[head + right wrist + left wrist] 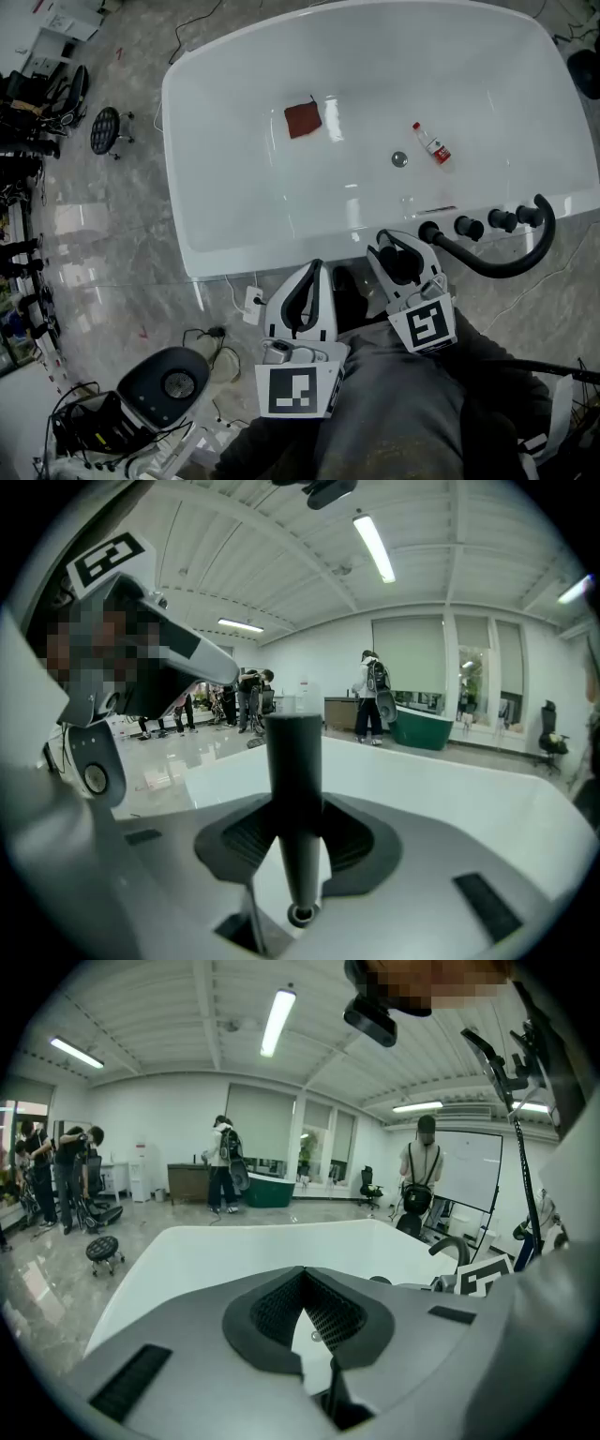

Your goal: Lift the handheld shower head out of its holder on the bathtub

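Black handheld shower head (293, 761) stands upright between the 2 pads of my right gripper (296, 803), at the near rim of the white bathtub (244, 187). My jaws there are set wide around its barrel and both pads press on it. The handle's lower end, with a ring fitting, shows below my pads.

From above, my right gripper (401, 258) covers the dark handle just left of a row of black knobs (484, 223) on the rim. I cannot pick out the holder under it. What looks like a thick black hose (502, 267) curves outside the rim on the right.

My left gripper (316, 267) hangs just beside the right one, short of the rim. Its jaws are closed tip to tip on nothing, and its own view (303, 1279) shows only tub between the pads.

Further out, a red cloth (302, 119), a small bottle (432, 142) and the drain (399, 158) lie on the tub floor, well apart from my grip.

As I judge it, step 1, the grasp, is done. No view settles whether the handle's foot has left its seat. What remains is a straight pull upward until the handle is clear of the holder, with slack kept in the hose
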`<state>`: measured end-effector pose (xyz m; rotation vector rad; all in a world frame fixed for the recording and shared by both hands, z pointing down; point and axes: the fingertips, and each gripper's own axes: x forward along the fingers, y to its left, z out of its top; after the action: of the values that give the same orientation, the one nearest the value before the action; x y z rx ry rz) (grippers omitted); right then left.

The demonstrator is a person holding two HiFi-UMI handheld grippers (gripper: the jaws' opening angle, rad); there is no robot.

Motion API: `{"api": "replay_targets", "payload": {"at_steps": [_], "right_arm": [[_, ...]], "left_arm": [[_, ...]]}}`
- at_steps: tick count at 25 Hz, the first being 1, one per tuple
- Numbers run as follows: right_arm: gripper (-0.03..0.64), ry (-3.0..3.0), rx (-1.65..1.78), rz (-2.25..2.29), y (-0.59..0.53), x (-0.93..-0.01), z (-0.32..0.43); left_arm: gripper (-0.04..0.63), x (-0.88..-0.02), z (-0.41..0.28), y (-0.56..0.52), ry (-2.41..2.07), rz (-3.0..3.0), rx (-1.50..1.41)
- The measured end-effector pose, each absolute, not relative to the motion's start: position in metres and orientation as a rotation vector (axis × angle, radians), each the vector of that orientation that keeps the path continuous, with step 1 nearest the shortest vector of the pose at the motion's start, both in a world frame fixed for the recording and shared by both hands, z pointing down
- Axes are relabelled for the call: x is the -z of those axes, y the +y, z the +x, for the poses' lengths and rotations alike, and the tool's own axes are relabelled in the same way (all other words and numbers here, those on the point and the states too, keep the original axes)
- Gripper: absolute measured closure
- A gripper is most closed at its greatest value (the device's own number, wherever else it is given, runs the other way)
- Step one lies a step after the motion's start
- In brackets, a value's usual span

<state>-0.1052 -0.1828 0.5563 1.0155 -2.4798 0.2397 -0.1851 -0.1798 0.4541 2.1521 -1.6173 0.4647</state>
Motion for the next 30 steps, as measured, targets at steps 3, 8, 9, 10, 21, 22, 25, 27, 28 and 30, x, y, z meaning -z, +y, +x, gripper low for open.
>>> {"api": "replay_targets", "payload": {"at_steps": [3,8,9,10,21,22,25,27,28,30], "right_arm": [[0.477,-2.509,-0.226,1.027,-0.185,-0.524,-0.106],[0.477,-2.555,-0.199,1.039,-0.182,-0.462,-0.109],[0.477,-2.567,-0.191,1.044,-0.179,-0.449,-0.109],[0.477,-2.579,-0.185,1.049,-0.175,-0.436,-0.108],[0.477,-2.668,-0.158,1.054,-0.160,-0.375,-0.085],[0.477,-2.667,-0.155,1.051,-0.159,-0.375,-0.088],[0.477,-2.659,-0.130,1.029,-0.152,-0.377,-0.100],[0.477,-2.661,-0.120,1.016,-0.150,-0.376,-0.106],[0.477,-2.662,-0.119,1.013,-0.150,-0.375,-0.108],[0.477,-2.663,-0.123,1.012,-0.150,-0.374,-0.109]], "left_arm": [[0.592,-0.430,-0.189,-0.180,-1.639,2.158,-0.447],[0.592,-0.390,-0.195,-0.172,-1.659,2.162,-0.417],[0.592,-0.382,-0.196,-0.168,-1.669,2.165,-0.408],[0.592,-0.375,-0.197,-0.163,-1.677,2.166,-0.400],[0.592,-0.331,-0.169,-0.147,-1.751,2.269,-0.291],[0.592,-0.330,-0.172,-0.147,-1.759,2.275,-0.274],[0.592,-0.325,-0.185,-0.140,-1.783,2.281,-0.237],[0.592,-0.322,-0.191,-0.137,-1.788,2.283,-0.237],[0.592,-0.321,-0.191,-0.137,-1.785,2.284,-0.239],[0.592,-0.320,-0.191,-0.136,-1.776,2.287,-0.242]]}}
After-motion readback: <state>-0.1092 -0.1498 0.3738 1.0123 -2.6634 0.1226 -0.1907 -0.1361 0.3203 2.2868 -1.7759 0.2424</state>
